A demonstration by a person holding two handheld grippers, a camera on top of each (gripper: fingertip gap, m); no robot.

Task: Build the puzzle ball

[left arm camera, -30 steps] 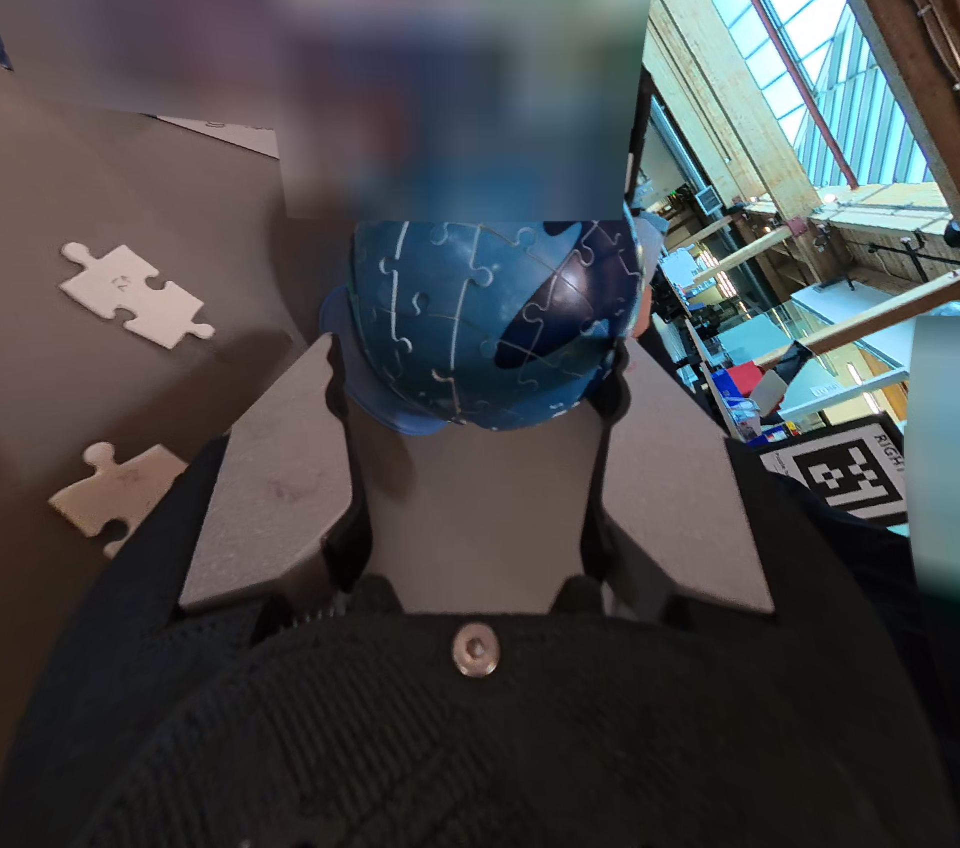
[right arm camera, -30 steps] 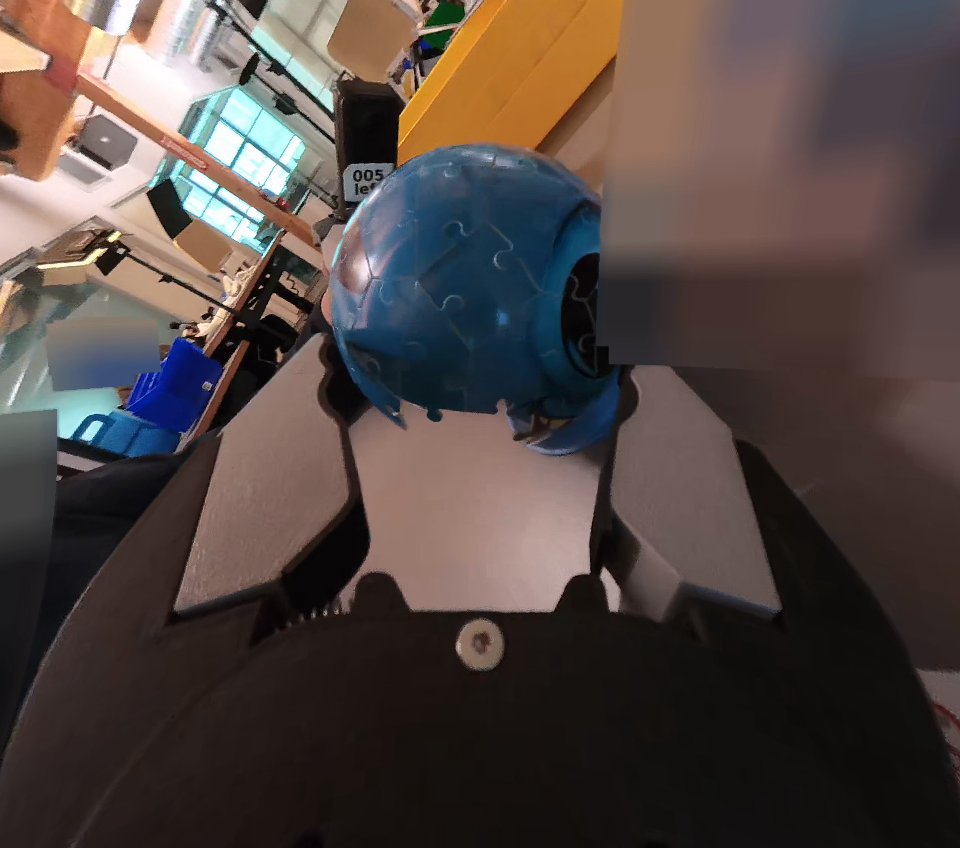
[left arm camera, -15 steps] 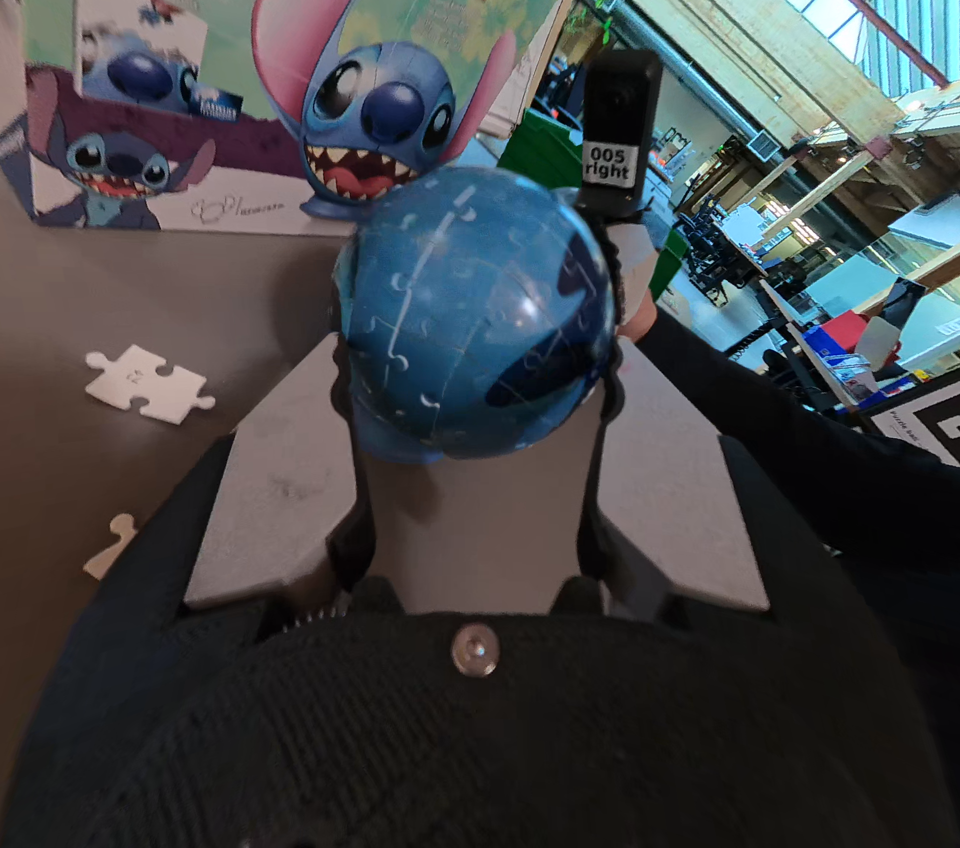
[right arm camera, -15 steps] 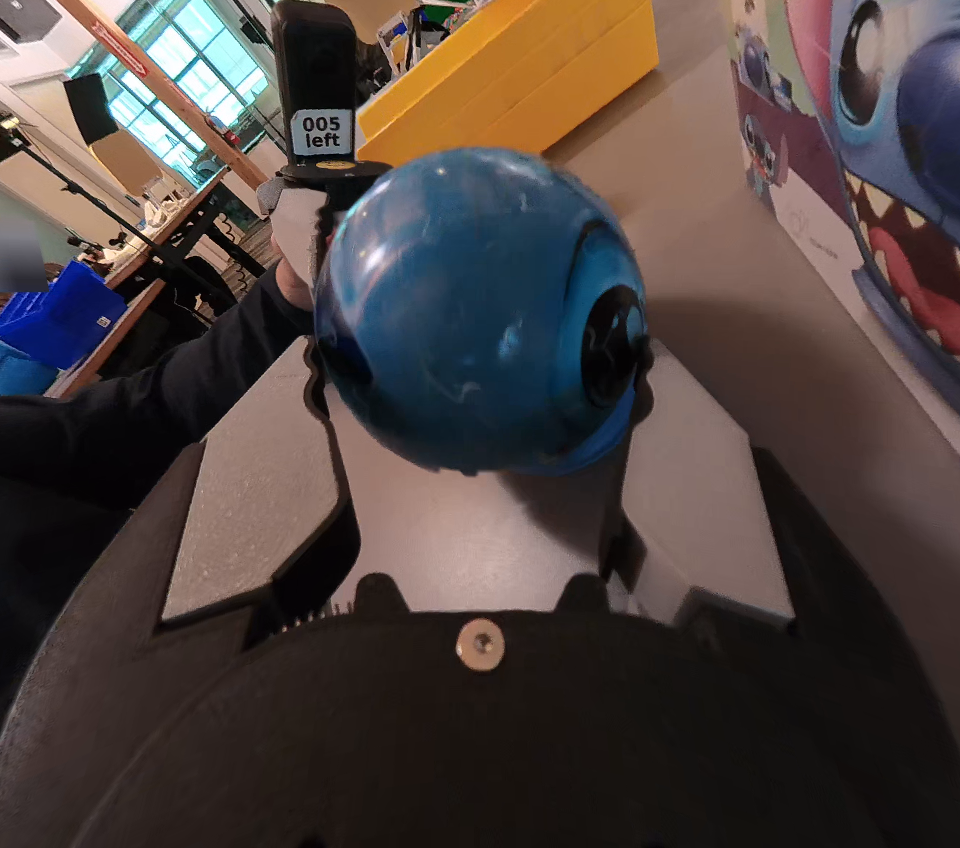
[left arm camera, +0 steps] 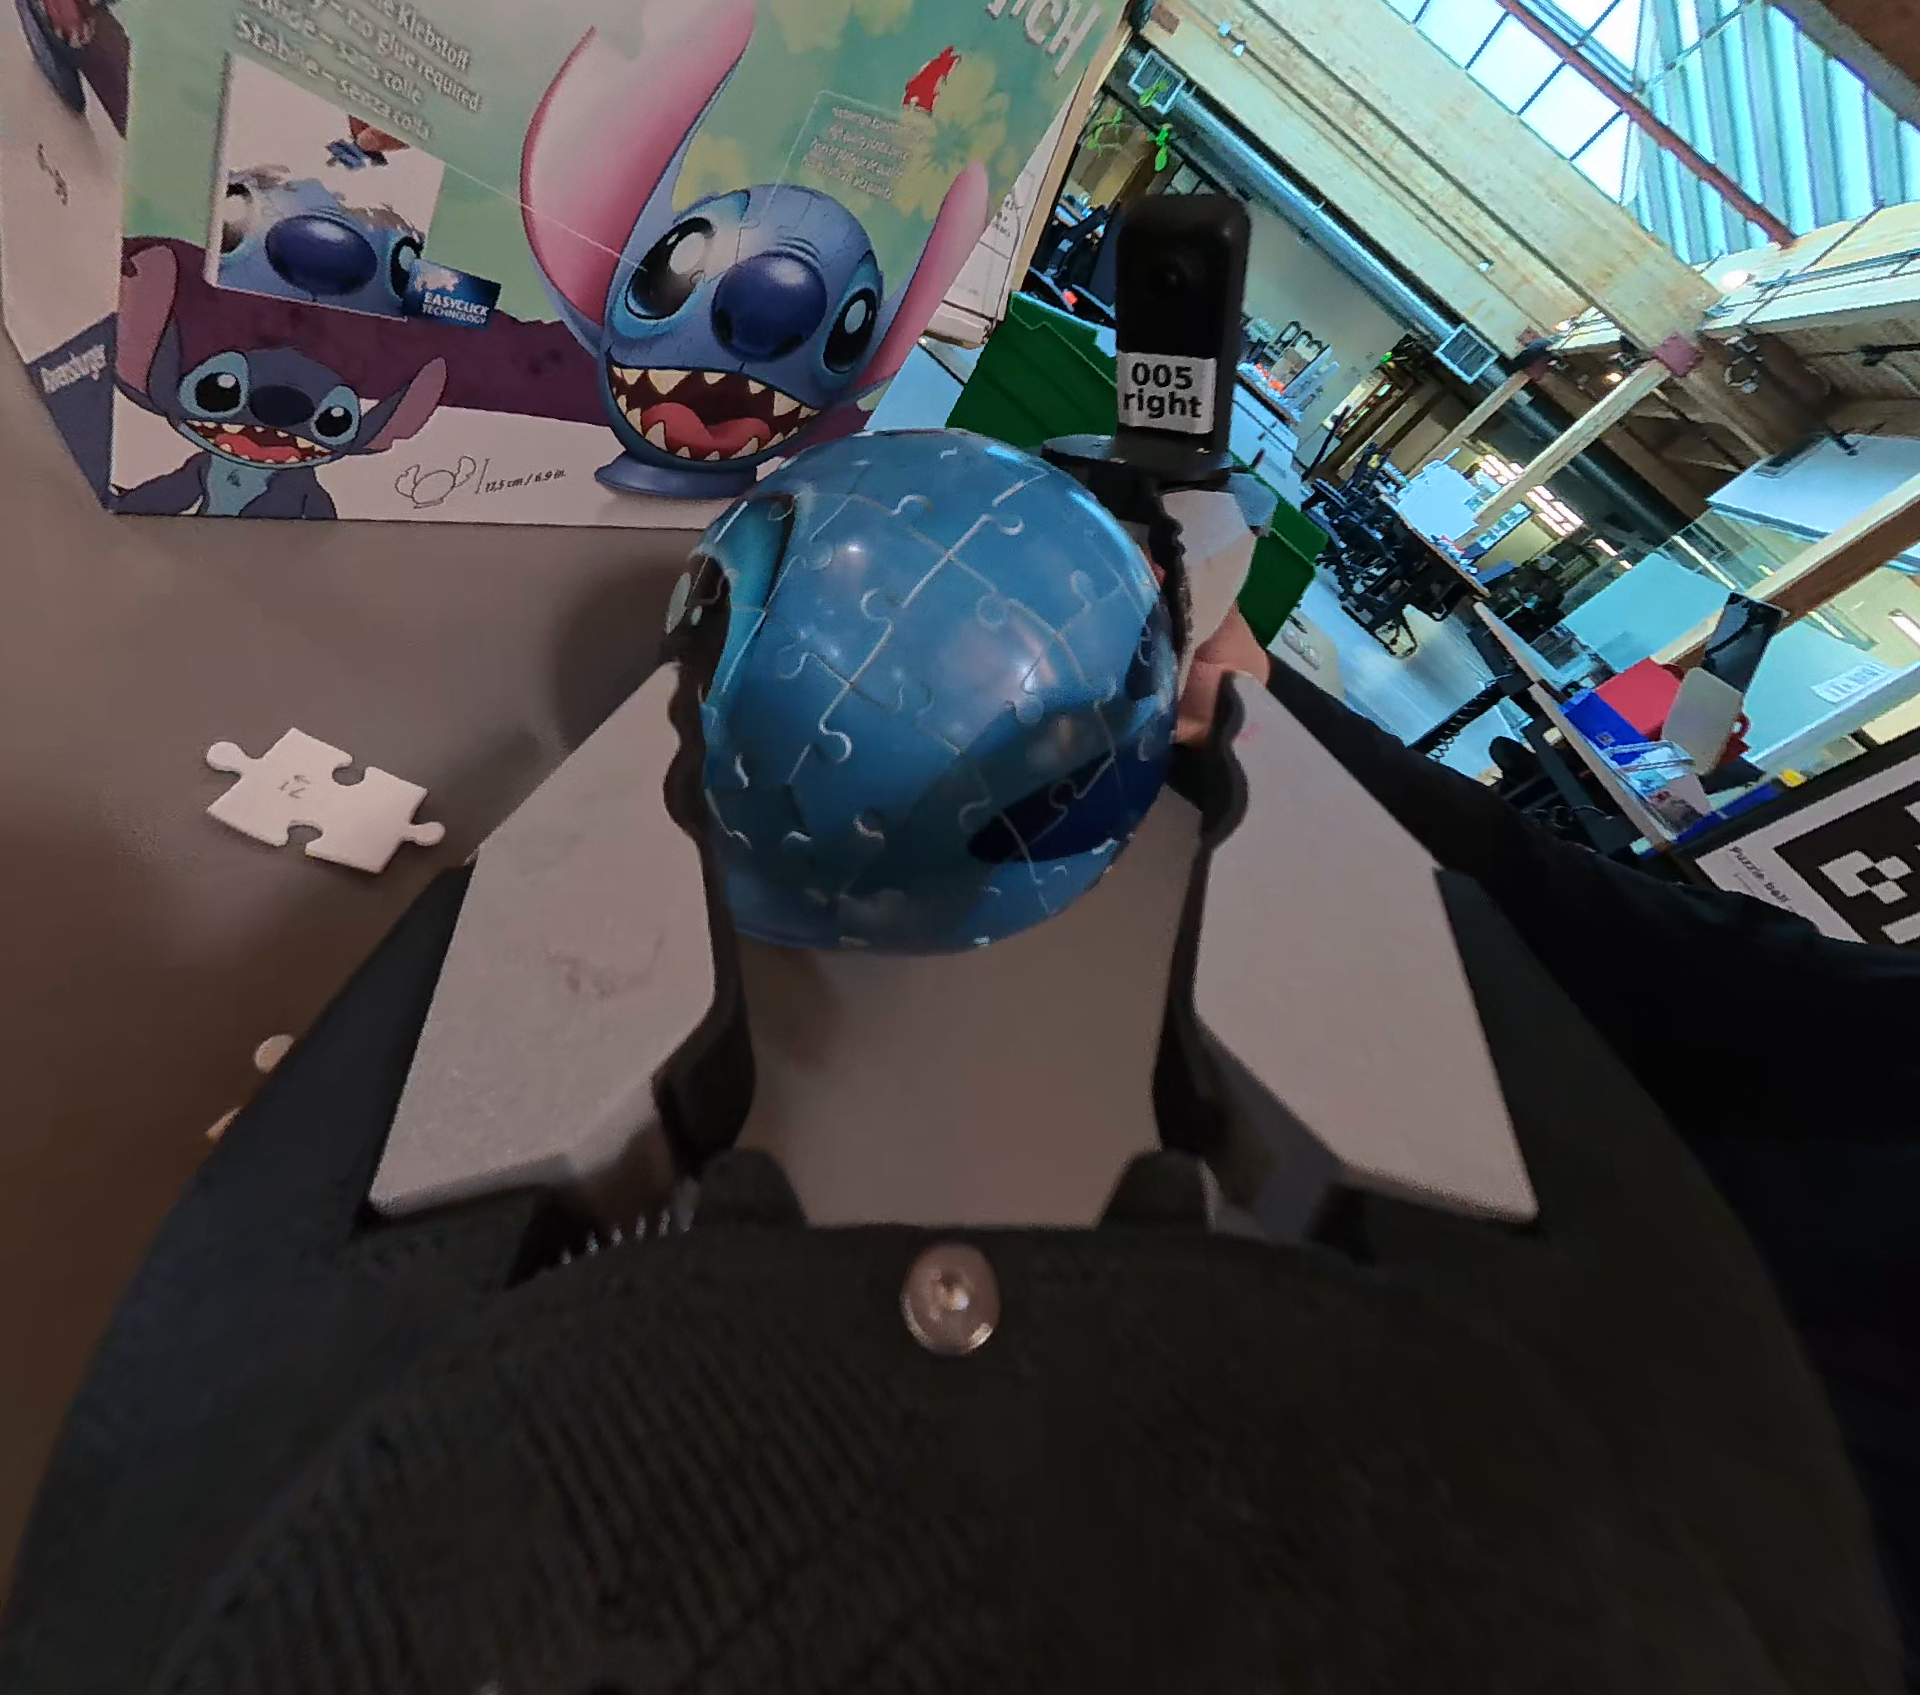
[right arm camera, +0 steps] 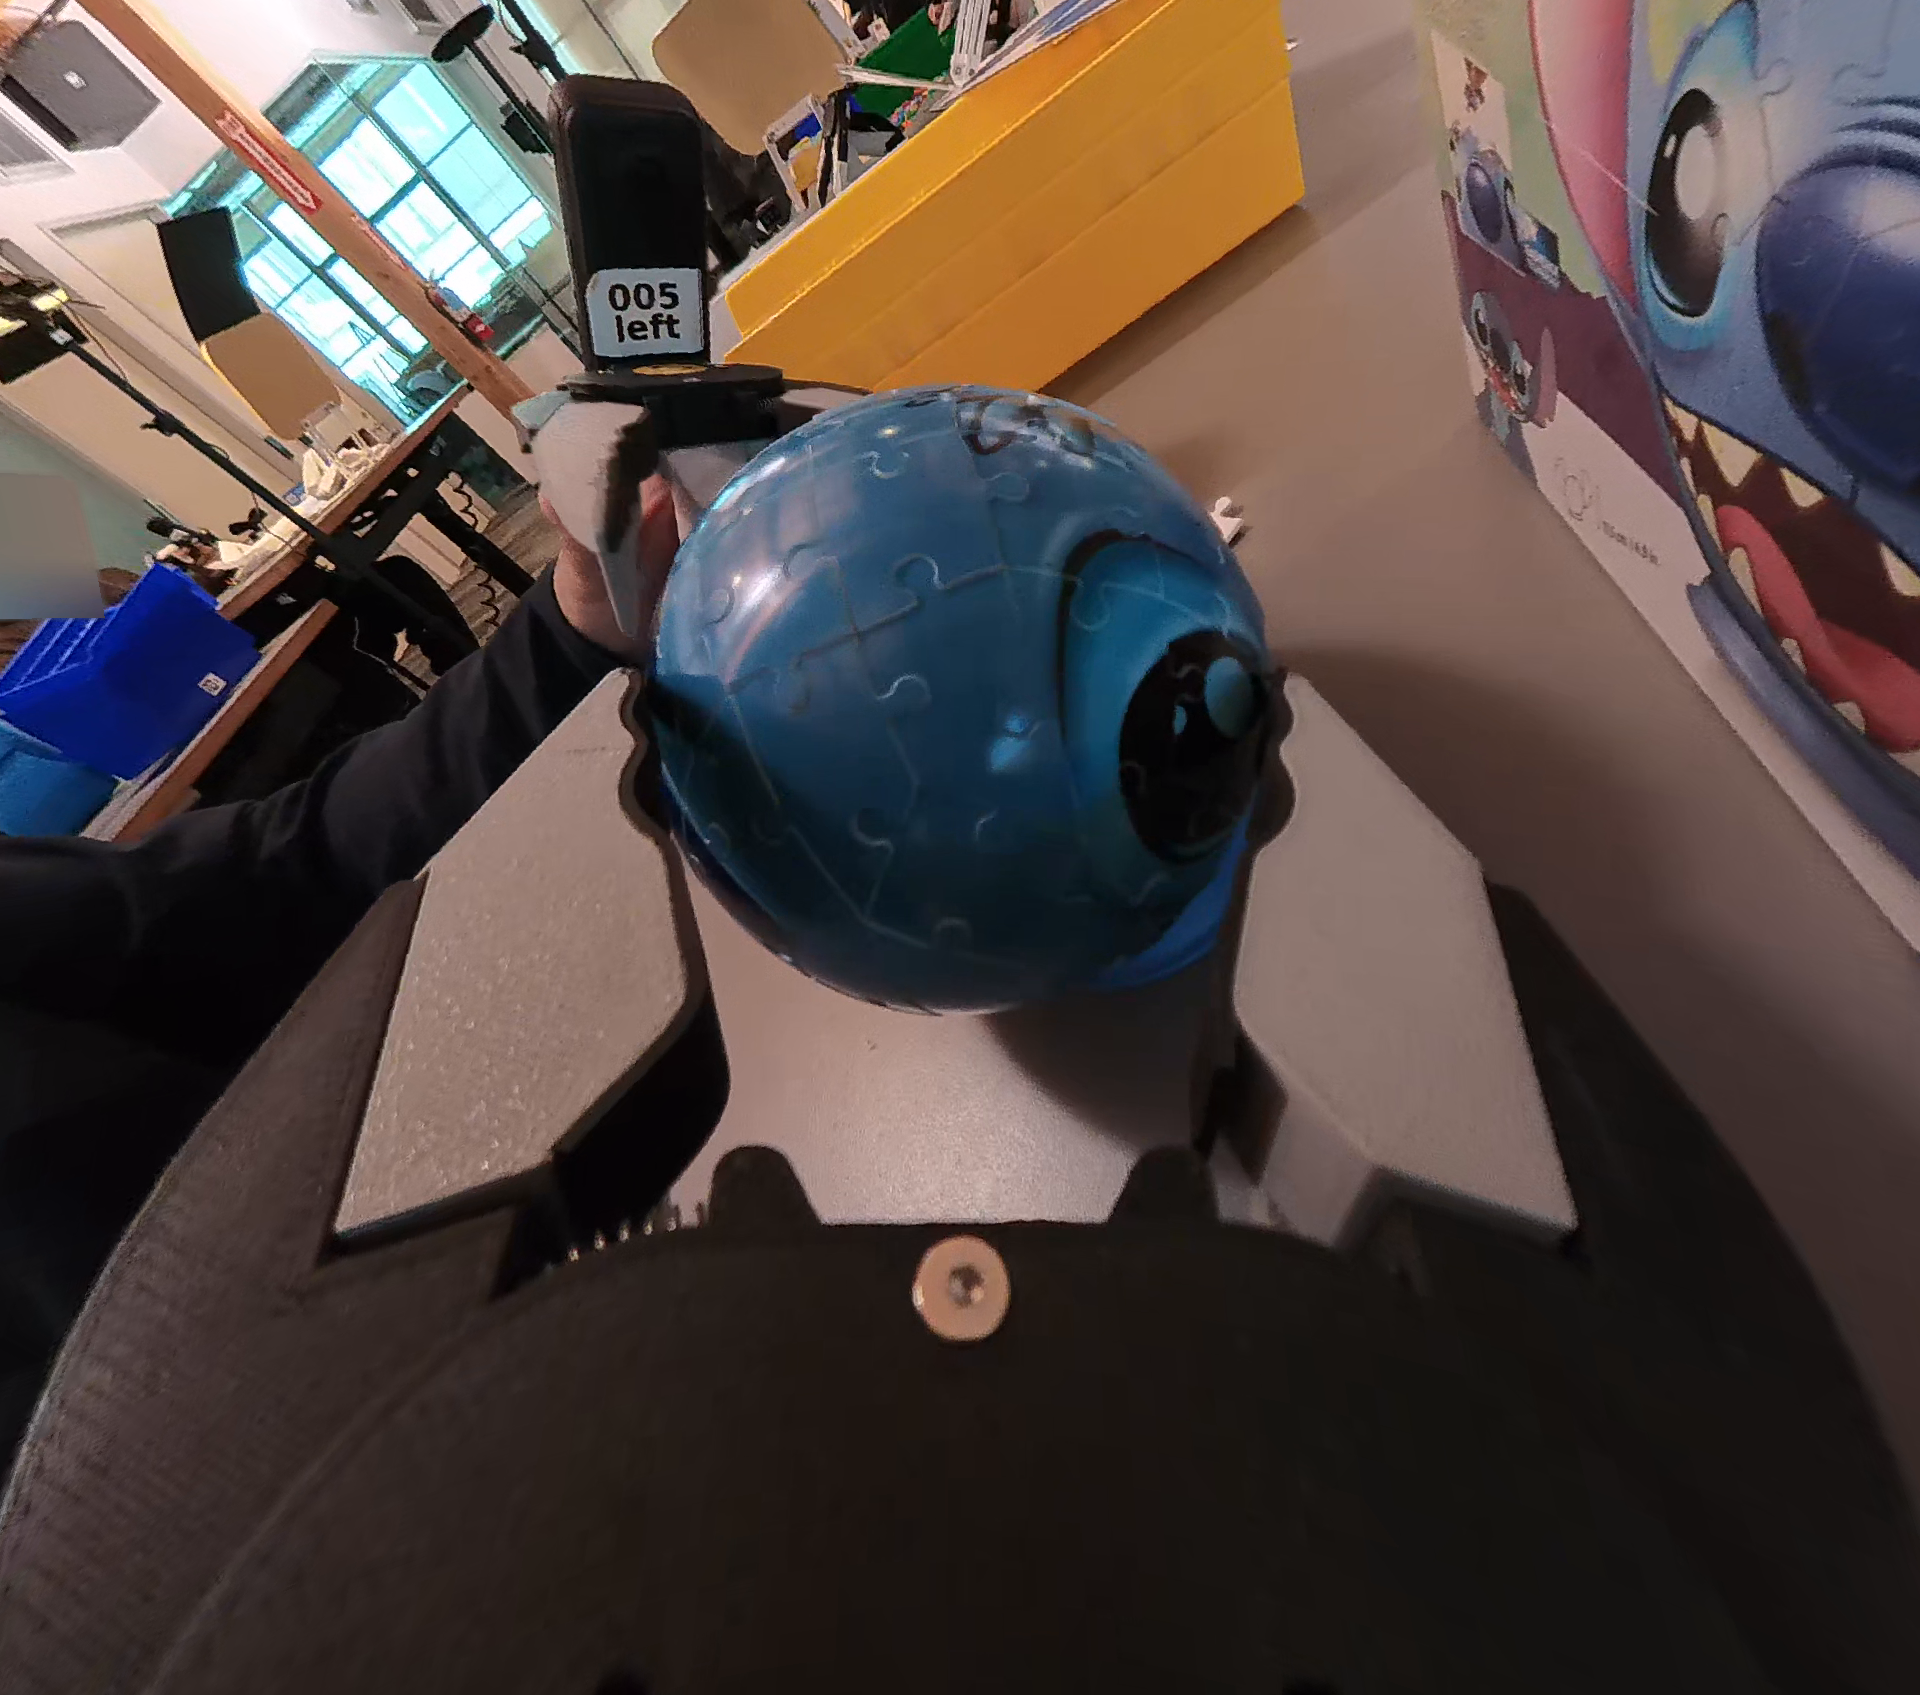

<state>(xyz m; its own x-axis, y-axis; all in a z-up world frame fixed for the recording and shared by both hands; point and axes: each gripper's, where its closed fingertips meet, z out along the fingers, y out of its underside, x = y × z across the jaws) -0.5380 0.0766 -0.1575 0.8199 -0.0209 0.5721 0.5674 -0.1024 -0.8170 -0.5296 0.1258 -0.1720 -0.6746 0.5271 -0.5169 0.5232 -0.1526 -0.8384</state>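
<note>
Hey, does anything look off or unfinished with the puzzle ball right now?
Yes. The puzzle ball, held between both grippers, has a dark gap in its shell at upper left in the left wrist view, while a loose white piece lies on the table.

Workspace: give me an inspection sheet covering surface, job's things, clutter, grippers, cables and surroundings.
Surface: grey table, matte, mostly bare.
Job's things: blue puzzle ball, nearly whole, one eye showing; white loose piece lying flat on the table; a second pale bit at the left edge, mostly hidden.
Clutter: puzzle box standing behind the ball; yellow bin farther back.
Grippers: left gripper and right gripper both closed on the ball from opposite sides.
Cables: nothing seen on the table.
Surroundings: open workshop with skylights, desks and blue crates.
</note>
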